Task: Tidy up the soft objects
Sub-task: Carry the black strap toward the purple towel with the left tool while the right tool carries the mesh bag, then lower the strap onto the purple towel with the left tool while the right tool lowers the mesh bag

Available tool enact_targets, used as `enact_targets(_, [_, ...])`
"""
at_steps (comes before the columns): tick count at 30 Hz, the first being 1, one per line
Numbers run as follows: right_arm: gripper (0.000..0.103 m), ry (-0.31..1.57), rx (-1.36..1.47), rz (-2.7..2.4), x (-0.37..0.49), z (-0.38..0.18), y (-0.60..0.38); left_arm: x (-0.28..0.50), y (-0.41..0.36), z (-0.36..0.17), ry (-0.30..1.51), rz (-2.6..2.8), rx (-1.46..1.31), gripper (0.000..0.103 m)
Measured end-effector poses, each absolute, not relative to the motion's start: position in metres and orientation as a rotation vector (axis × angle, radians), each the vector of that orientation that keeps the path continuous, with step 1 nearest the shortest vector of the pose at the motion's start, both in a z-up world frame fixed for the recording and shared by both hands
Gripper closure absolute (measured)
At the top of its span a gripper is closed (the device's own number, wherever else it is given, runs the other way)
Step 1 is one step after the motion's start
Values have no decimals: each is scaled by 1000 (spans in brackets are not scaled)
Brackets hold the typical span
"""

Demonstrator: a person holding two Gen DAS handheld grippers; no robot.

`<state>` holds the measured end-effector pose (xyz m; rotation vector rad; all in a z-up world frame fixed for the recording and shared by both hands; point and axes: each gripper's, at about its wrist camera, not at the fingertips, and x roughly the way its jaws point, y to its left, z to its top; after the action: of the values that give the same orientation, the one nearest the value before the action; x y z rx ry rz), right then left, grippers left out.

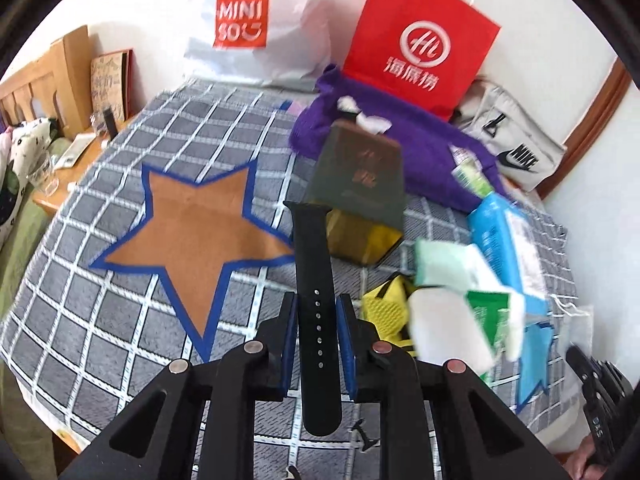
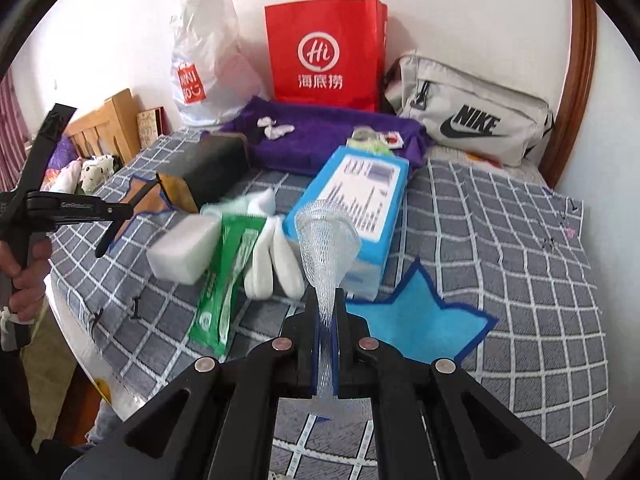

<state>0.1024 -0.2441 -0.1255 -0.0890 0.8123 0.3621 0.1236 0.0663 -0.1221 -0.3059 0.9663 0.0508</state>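
Note:
My left gripper (image 1: pixel 316 304) is shut on a black rubber watch strap (image 1: pixel 312 264) and holds it above the checked bedcover, just right of the brown star mat (image 1: pixel 192 224). My right gripper (image 2: pixel 328 300) is shut on a white foam mesh sleeve (image 2: pixel 326 240) and holds it above the blue star mat (image 2: pixel 416 320). A pile lies between the mats: white sponge block (image 2: pixel 184 250), green wipes packet (image 2: pixel 224 280), white socks (image 2: pixel 272 256), blue tissue pack (image 2: pixel 356 196), dark box (image 2: pixel 208 168). A yellow mesh item (image 1: pixel 386 308) shows in the left wrist view.
A purple towel (image 2: pixel 320 136) lies at the back with small items on it. A red paper bag (image 2: pixel 324 52), a white Miniso bag (image 2: pixel 204 68) and a grey Nike pouch (image 2: pixel 468 112) stand against the wall. A wooden bedside table (image 1: pixel 68 156) stands left of the bed.

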Motion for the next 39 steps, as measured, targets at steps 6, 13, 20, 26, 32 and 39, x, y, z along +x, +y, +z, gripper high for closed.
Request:
enact_targets(6, [99,787,-62,364,125,-108,-243,135,70,-96,917,24,-305,85])
enact_targets(13, [99,760,-52,350,163,-89,-240,167,65,-75,895,-44,-325,97])
enact_targets(20, [99,740,-38,353,197,-80,-234,201,63,-75,890,-70,-331,99])
enact_targets(26, [99,757,-41,355,211,-88,-229,208,70,-74,888,-73,-333,99])
enact_targets(32, [99,759,-47,368,214,-90,-224,208,78,-73,884,-83,-356,99])
enact_targets(39, [99,752,-52,375,217,-88,-220,206,87,-69,871,-78,-376,99])
